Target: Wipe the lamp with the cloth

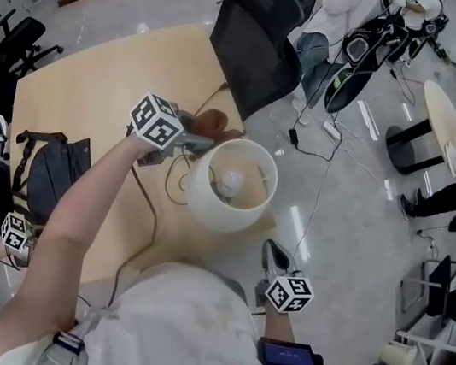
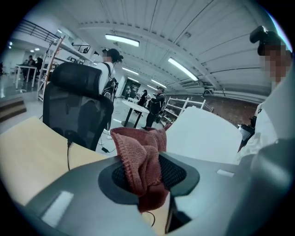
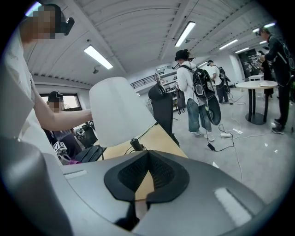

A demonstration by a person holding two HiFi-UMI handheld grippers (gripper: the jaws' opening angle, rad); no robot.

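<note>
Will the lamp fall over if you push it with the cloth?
Maybe. The lamp carries a big wide shade up top, so it would probably tip if shoved hard. The shade looks thin, so it is likely light and easy to dent. The cloth hangs floppy, so it should press softly.

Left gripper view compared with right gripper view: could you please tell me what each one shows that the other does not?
Only the left gripper view shows the reddish-brown knitted cloth, clamped in the left gripper. Only the right gripper view shows the right gripper, shut on nothing, and a round white pedestal table in the background. Both show the white lamp shade, the light wooden table and the black mesh office chair.
</note>
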